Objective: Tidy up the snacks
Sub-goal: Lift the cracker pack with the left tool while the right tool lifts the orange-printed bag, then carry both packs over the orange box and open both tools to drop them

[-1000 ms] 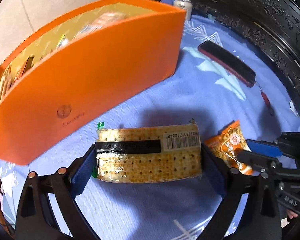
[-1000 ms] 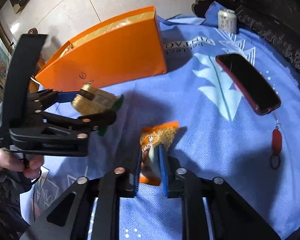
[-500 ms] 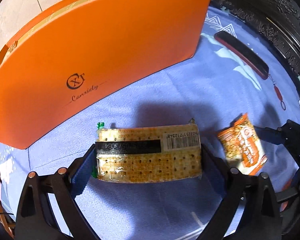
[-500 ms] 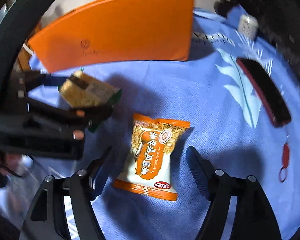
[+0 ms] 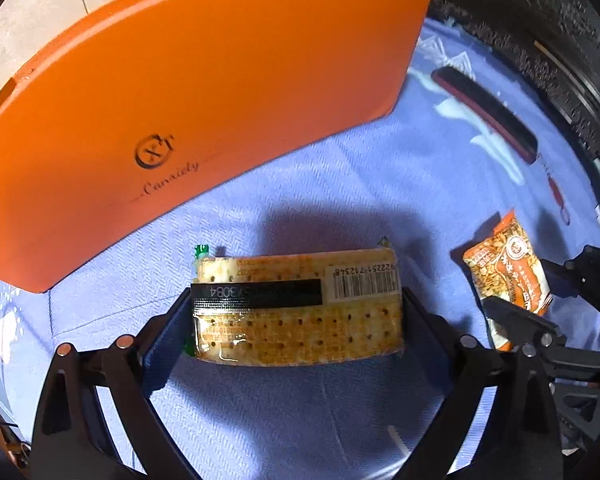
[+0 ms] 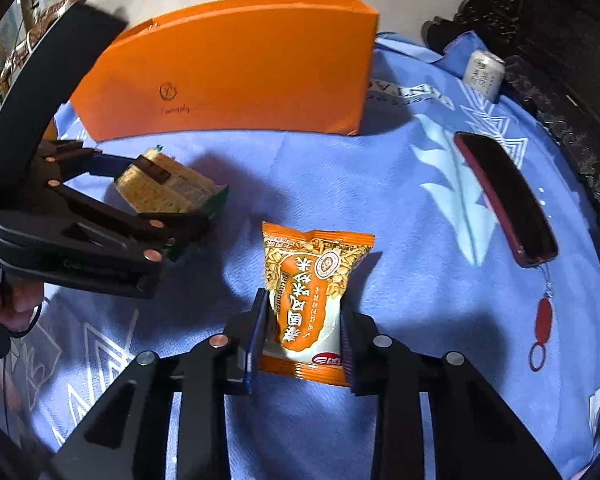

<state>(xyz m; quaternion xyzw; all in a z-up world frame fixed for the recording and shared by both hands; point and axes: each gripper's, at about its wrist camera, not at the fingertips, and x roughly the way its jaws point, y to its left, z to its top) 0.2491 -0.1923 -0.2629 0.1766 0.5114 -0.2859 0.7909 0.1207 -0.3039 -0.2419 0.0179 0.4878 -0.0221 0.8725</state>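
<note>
My left gripper (image 5: 296,308) is shut on a long cracker pack (image 5: 300,320), pads on its two ends, and holds it just above the blue cloth in front of the tall orange box (image 5: 220,80). The right wrist view shows that cracker pack (image 6: 160,188) at the left, below the orange box (image 6: 240,68). An orange snack packet (image 6: 312,292) lies flat on the cloth between the pads of my right gripper (image 6: 303,320), whose jaws are closing and touch both its sides. The left wrist view has the orange snack packet (image 5: 504,276) at the far right.
A dark phone (image 6: 504,196) with a red charm (image 6: 544,320) lies on the blue cloth (image 6: 380,180) to the right. A drink can (image 6: 484,74) stands at the back right by dark carved furniture (image 6: 560,40). A person's hand (image 6: 12,304) grips the left tool.
My right gripper opened, left the orange packet flat on the cloth, then closed across its width. The left gripper with the crackers came nearer the orange box, which looms larger.
</note>
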